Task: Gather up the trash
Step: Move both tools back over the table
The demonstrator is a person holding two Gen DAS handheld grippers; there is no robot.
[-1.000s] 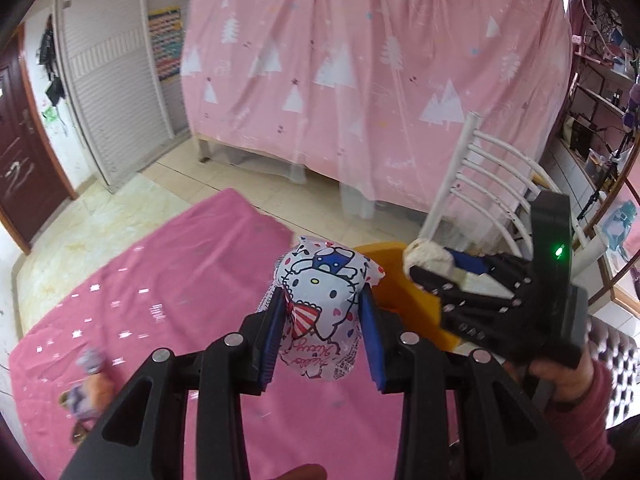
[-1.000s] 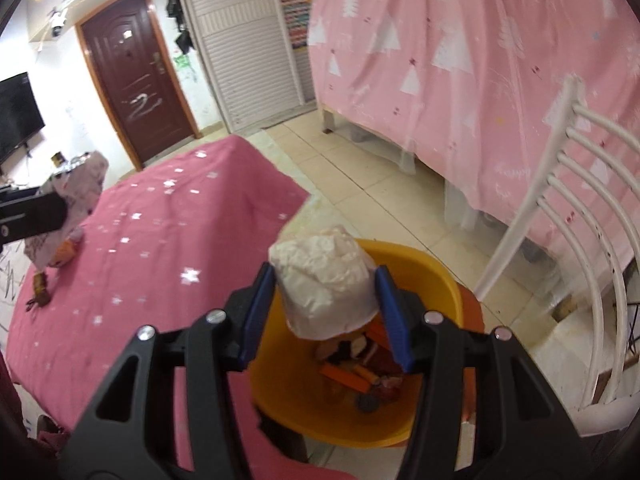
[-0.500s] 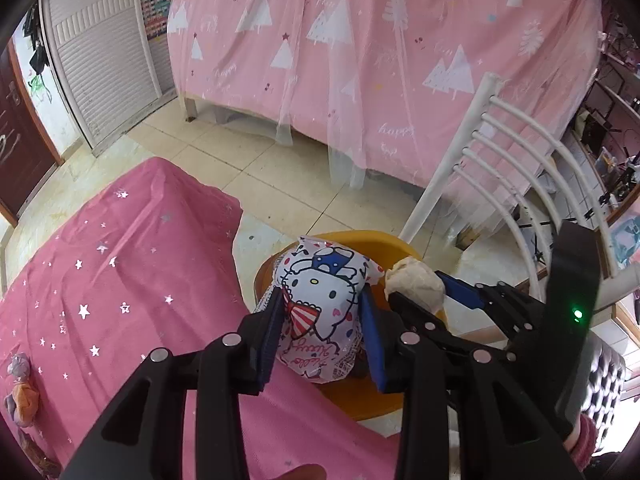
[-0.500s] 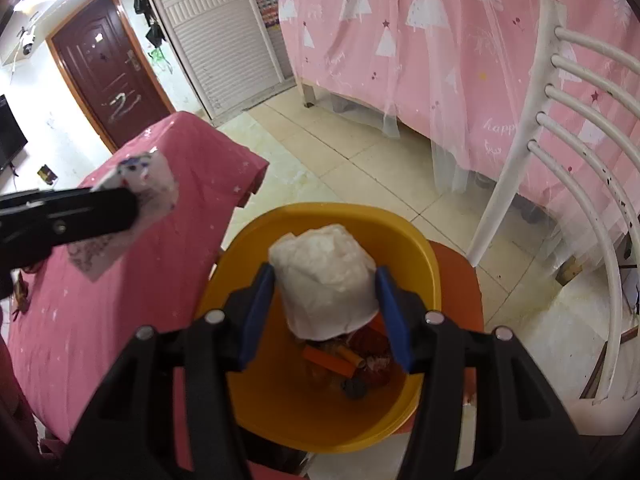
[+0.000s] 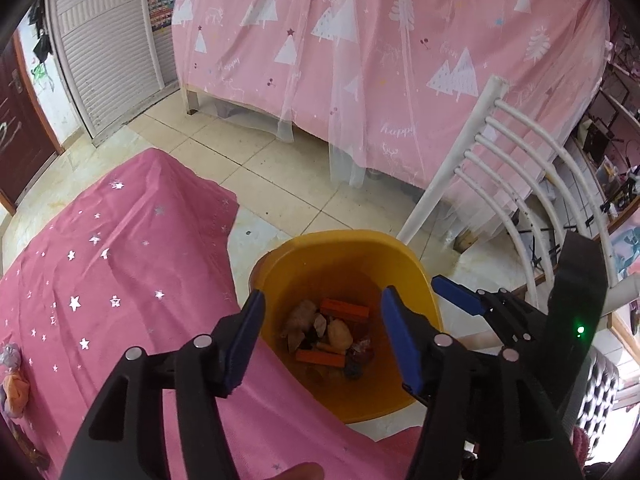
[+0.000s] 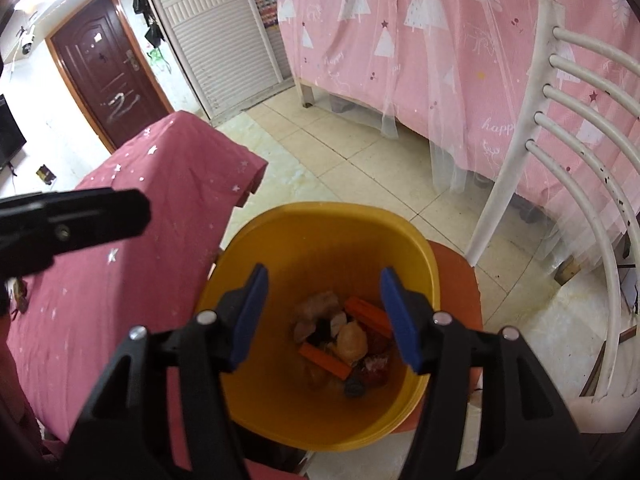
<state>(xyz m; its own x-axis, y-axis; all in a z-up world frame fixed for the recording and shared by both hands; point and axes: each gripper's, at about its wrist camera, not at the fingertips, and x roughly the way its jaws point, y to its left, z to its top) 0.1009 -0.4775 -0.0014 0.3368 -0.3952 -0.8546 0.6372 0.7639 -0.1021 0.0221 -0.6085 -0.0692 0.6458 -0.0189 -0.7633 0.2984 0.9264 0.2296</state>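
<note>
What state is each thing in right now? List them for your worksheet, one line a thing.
left gripper: jaws opening, nothing between them, over the bin.
right gripper: jaws opening, nothing between them, over the bin.
yellow bin: upright, uncovered, trash at the bottom.
dark door: closed.
white chair: upright beside the bin.

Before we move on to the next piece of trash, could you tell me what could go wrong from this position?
1. The left gripper and right gripper, jaws opening and empty, hang close together over the yellow bin; lifting out carelessly could knock them together.
2. The bin sits on an orange stool beside the pink tablecloth; a bump might tip it.
3. Trash at the table's left edge remains and could be missed.
</note>
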